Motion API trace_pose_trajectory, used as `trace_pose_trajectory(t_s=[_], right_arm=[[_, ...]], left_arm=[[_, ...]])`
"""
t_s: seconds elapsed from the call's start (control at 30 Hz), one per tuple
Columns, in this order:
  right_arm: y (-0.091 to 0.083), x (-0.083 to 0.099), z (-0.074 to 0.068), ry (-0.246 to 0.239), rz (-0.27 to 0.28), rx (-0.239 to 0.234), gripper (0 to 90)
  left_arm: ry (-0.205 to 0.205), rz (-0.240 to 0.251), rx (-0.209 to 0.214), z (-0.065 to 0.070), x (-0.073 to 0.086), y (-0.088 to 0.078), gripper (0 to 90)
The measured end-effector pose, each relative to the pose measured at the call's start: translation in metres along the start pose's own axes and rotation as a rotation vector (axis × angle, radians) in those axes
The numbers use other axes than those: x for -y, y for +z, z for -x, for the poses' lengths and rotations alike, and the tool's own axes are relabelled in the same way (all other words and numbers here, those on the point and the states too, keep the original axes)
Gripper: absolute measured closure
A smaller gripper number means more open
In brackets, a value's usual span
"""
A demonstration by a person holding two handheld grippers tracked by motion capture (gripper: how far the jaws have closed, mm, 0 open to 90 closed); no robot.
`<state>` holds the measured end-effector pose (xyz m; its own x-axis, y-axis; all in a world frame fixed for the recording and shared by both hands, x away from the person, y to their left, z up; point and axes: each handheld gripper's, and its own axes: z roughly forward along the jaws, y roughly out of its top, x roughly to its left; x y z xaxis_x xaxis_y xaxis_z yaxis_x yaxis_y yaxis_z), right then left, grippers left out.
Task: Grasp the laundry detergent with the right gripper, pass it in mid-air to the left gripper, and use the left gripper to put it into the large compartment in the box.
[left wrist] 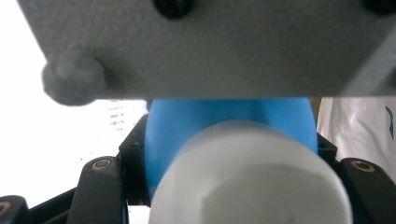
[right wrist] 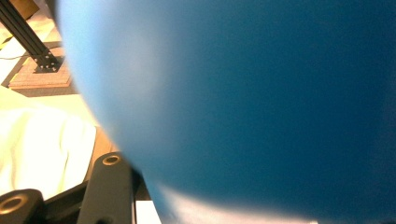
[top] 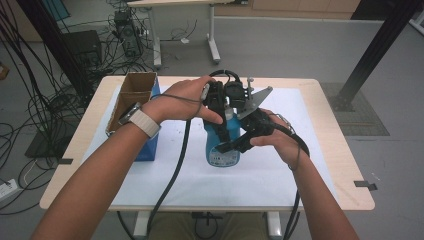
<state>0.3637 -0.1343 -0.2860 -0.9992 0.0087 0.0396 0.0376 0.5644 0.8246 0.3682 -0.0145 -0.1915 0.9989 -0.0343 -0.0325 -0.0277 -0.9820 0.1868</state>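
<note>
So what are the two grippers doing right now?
Left gripper: closed on the white cap of the blue bottle.
Right gripper: closed on the blue bottle's body.

Wooden table (top: 330, 165), white sheet (top: 260, 180), blue bottle (top: 223, 150), cardboard box (top: 131, 97)

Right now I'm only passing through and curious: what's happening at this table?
A person is working on a blue bottle that stands upright on the white-covered table. The left hand-held gripper is shut on the bottle's white cap, and the right hand-held gripper clamps its body. It looks like cap-twisting. An open cardboard box stands to the left.
</note>
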Motion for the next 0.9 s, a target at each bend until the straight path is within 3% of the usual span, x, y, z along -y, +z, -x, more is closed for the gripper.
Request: trace_pose_trajectory(t_s=[0.83, 0.9], right_arm=[[0.0004, -0.0006, -0.0002, 0.000, -0.003, -0.009, 43.2], [-0.0003, -0.0002, -0.0001, 0.007, -0.001, -0.014, 36.1]], left_arm=[[-0.003, 0.003, -0.005, 0.0007, 0.0009, -0.0004, 38.0], [-0.004, -0.008, -0.009, 0.0001, 0.0018, 0.0006, 38.0]])
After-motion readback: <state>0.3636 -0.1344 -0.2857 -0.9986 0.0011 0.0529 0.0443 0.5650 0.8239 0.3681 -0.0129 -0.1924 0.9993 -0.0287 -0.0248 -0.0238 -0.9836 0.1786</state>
